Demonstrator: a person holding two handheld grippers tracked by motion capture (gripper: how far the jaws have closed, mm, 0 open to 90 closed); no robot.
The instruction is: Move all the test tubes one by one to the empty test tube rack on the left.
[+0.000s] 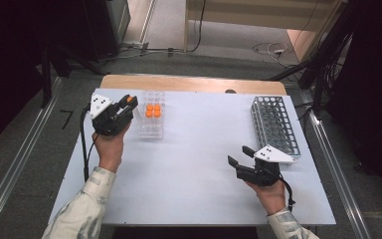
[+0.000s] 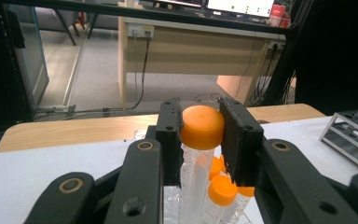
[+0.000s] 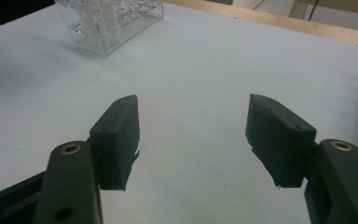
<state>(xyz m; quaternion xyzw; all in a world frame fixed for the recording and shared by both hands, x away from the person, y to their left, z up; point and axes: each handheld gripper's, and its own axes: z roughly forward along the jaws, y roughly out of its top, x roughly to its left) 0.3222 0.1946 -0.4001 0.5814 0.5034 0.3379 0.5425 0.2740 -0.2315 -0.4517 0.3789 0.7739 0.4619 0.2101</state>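
Observation:
My left gripper (image 1: 130,103) is at the back left of the table, just left of a clear tube rack (image 1: 150,130). It is shut on the orange cap of a clear tube (image 2: 193,172), which hangs upright between the jaws of the left gripper (image 2: 203,109). Several more orange-capped tubes (image 1: 153,110) stand in that rack, and some of these tubes (image 2: 223,189) show just below the held one. My right gripper (image 1: 238,154) rests near the front right, open, and the right gripper (image 3: 192,99) has only bare tabletop between its jaws.
A grey metal rack (image 1: 274,124) with empty holes lies along the table's right side, close behind the right gripper. The white table surface (image 1: 199,149) is edged by a wooden strip (image 1: 194,82) at the back. Cables lie on the floor beyond.

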